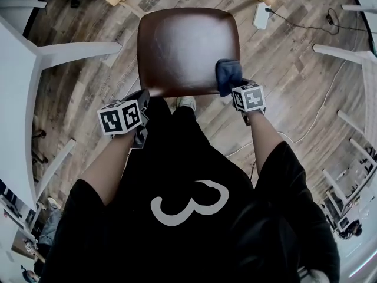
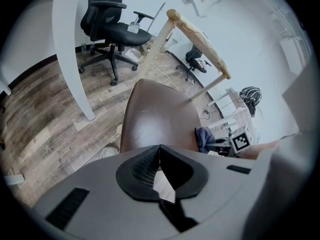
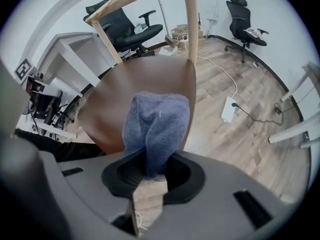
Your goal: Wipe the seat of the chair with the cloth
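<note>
Wood-plank floor [image 1: 294, 58] under brown chair seat [image 1: 182, 46]; blue cloth [image 1: 227, 75] on seat's near right corner, clamped in right gripper [image 3: 152, 171] (left gripper [image 2: 160, 151] pinched closed on nothing, beside near left corner).

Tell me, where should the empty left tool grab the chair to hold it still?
Probably the seat's near-left edge, coming in level from the front with the left tool, opened first. That rim is thin, bare and closest; the cloth sits on the near-right corner.
</note>
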`<state>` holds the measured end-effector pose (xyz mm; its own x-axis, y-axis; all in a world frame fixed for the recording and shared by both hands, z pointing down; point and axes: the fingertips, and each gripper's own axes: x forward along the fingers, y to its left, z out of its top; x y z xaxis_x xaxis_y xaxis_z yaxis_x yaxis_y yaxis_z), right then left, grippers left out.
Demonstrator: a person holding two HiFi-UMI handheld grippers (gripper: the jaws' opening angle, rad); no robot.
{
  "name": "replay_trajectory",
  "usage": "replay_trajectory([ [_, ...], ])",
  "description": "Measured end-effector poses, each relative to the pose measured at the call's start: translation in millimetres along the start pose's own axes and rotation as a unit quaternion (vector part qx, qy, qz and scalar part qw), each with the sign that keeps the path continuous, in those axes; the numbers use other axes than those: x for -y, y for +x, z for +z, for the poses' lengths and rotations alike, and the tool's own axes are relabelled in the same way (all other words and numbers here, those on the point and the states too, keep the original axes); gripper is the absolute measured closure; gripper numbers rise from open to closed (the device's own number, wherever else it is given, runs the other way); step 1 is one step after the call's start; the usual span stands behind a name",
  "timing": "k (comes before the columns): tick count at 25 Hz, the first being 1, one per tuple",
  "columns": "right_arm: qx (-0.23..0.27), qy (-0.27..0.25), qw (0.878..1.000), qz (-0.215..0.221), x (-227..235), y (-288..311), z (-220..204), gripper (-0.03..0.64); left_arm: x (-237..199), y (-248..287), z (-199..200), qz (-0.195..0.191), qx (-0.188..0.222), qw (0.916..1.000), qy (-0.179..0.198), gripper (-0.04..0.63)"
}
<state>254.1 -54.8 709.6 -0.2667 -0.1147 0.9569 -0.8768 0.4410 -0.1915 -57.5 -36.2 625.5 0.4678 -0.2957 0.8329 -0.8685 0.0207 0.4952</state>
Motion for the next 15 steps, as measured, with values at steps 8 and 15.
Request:
replay_trajectory([
  [8,-0.015,0.004,1.0,-0.011,26,-17,-12,0.532,38,-3,7,-0.002,0.001,0.9998,0.018,0.581],
  [15,0.058,0.008,0.998,0.034,-4,-68,17,0.532,78,-30,16,-0.031,0.02,0.9992,0.017,0.581],
])
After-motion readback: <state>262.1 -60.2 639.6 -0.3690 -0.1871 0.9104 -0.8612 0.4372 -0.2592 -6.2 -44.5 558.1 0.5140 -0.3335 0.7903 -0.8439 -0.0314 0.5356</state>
